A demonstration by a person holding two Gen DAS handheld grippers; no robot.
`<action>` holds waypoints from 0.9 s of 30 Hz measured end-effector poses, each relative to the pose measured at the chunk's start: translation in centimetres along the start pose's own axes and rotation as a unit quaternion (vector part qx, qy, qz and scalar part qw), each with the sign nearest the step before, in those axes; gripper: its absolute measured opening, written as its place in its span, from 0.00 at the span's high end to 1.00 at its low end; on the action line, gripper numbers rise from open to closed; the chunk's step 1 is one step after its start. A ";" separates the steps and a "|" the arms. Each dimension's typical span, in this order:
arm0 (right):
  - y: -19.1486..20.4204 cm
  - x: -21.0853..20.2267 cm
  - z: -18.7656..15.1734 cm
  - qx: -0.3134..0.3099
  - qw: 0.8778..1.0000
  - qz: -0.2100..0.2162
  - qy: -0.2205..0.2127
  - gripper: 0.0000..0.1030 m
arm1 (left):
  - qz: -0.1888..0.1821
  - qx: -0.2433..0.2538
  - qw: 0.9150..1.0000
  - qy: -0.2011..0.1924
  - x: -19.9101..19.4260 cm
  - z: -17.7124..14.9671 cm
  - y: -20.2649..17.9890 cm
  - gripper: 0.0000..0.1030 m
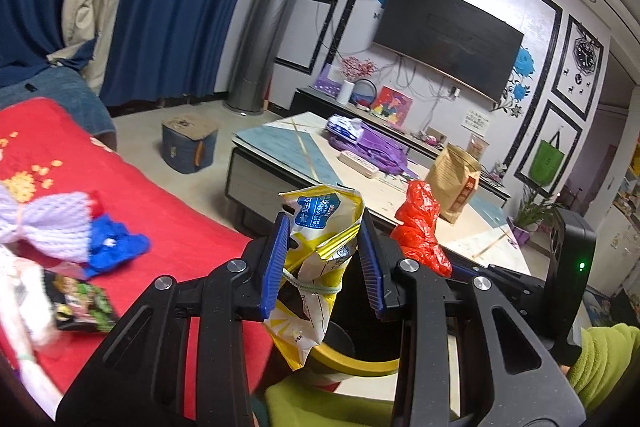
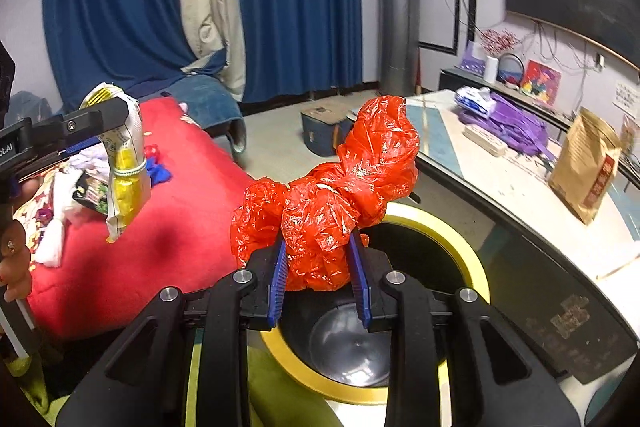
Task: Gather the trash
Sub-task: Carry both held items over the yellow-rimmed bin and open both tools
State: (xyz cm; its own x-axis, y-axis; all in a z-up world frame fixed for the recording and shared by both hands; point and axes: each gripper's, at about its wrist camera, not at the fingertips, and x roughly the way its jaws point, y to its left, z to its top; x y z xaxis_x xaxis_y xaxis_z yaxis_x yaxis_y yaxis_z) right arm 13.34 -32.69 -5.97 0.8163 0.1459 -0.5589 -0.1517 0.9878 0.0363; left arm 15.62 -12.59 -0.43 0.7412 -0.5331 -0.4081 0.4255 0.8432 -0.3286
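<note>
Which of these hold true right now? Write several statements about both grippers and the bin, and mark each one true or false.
1. The left gripper grips a yellow snack wrapper. True.
2. The right gripper is empty. False: it grips a crumpled red plastic bag.
3. The red bag is over the yellow-rimmed bin. True.
4. The bin is full of trash. False: its dark bottom shows bare.
5. The brown paper bag lies on the red blanket. False: it stands on the table.
</note>
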 end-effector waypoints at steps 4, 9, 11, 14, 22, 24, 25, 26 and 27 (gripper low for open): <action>-1.1 0.3 -0.9 0.007 1.000 -0.013 0.014 0.73 | -0.019 0.001 1.000 0.013 1.8 -0.2 -0.7 0.74; -1.9 0.7 -1.6 0.016 0.999 -0.024 0.021 0.73 | -0.045 0.000 0.999 0.031 4.3 -0.4 -1.6 0.73; -2.0 0.9 -1.8 0.017 0.999 -0.029 0.025 0.73 | -0.054 0.000 0.998 0.036 5.3 -0.4 -1.8 0.73; -2.5 1.4 -2.1 0.024 0.998 -0.034 0.036 0.72 | -0.061 0.002 0.997 0.047 6.7 -0.4 -2.3 0.73; -4.7 2.1 -2.4 0.069 0.995 -0.049 0.050 0.64 | -0.075 0.001 0.994 0.076 10.5 -0.4 -3.3 0.73; -5.1 2.1 -2.4 0.076 0.995 -0.050 0.050 0.63 | -0.076 0.000 0.994 0.080 11.2 -0.3 -3.4 0.73; -5.2 2.0 -2.4 0.081 0.994 -0.050 0.049 0.58 | -0.078 -0.002 0.994 0.082 11.4 -0.3 -3.4 0.72; -5.3 2.0 -2.4 0.084 0.994 -0.049 0.049 0.50 | -0.079 -0.005 0.994 0.081 11.6 -0.3 -3.4 0.69; -5.5 2.0 -2.4 0.089 0.994 -0.049 0.048 0.46 | -0.080 -0.008 0.994 0.079 11.6 -0.3 -3.4 0.60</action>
State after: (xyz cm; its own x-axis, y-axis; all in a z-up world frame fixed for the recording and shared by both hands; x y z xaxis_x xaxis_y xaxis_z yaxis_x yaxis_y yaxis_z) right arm 14.48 -37.99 -9.23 0.7646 0.0513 -0.6425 0.0335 0.9923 0.1191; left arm 22.63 -21.65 -4.28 0.5739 -0.6658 -0.4768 0.5217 0.7461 -0.4137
